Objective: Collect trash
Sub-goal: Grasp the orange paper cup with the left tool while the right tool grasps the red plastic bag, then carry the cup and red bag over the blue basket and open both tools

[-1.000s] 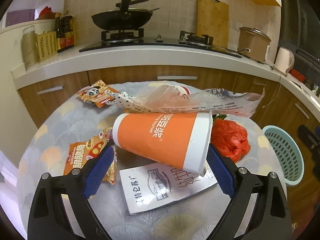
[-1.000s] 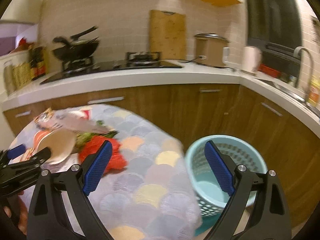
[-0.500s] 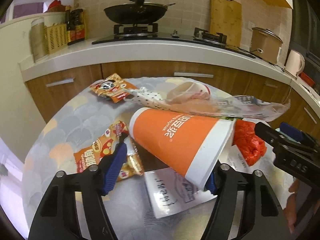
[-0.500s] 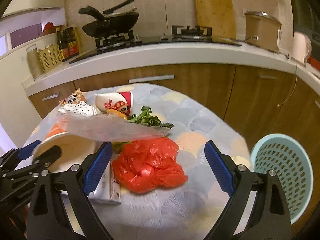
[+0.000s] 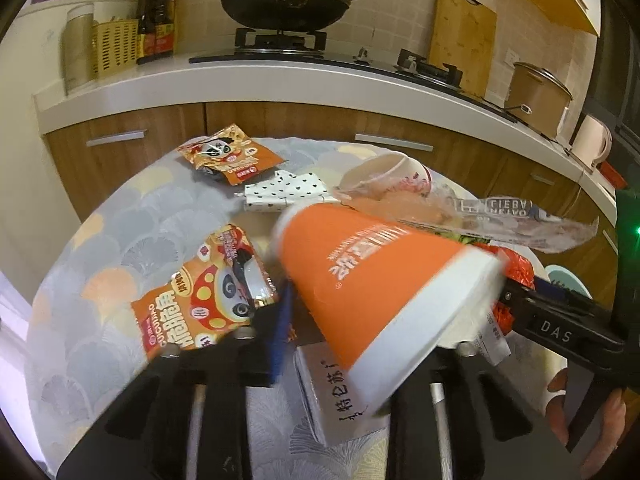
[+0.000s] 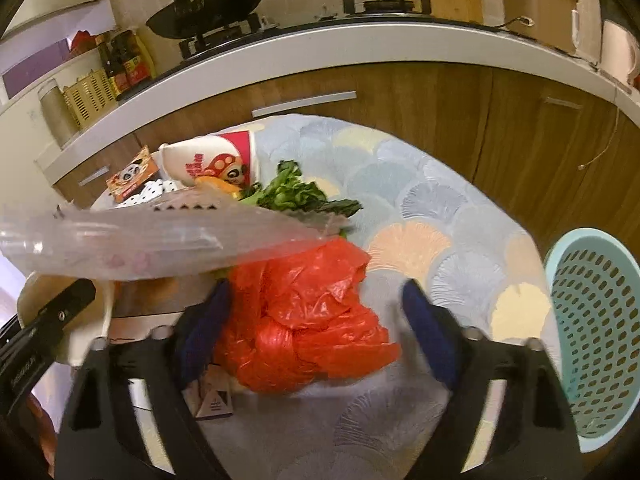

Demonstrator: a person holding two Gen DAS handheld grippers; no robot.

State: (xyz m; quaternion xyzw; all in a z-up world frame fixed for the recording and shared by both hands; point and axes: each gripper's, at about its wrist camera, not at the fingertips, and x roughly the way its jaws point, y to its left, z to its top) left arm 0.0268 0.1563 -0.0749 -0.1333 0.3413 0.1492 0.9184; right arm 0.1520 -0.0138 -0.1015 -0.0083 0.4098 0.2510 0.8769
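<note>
Item 1: orange paper cup (image 5: 372, 276), white rim band, lying on its side on the tabletop (image 5: 120, 224), mouth toward the camera. It sits between the jaws of the left gripper (image 5: 360, 332), which are closing onto its rim end; the blue pad at its left stands close against the wall, the other pad is hidden behind the rim, so contact cannot be confirmed. White Chinese lettering runs along the cup, with a line of small Latin print too blurred to read.

Item 2: crumpled red plastic bag (image 6: 308, 320), on the tabletop between the jaws of the right gripper (image 6: 316, 328). The jaws are half wide and closing; the left pad is at the bag's edge, the right pad stands apart from it.

Item 3: white carton (image 5: 332, 396) under the cup, black Chinese characters on its face.

Item 4: orange snack packet (image 5: 200, 300) with panda picture, just left of the cup; Latin brand line illegible. A second, similar packet (image 5: 228, 156) lies farther back.

Item 5: clear plastic wrapper (image 5: 500, 216), mirrored print, unreadable.

Item 6: white panda-print cup (image 6: 216, 160), beside leafy greens (image 6: 296, 196).

Item 7: pale blue basket (image 6: 596, 332), off the tabletop's right edge.

Right gripper body reads "DAS" in the left wrist view.
</note>
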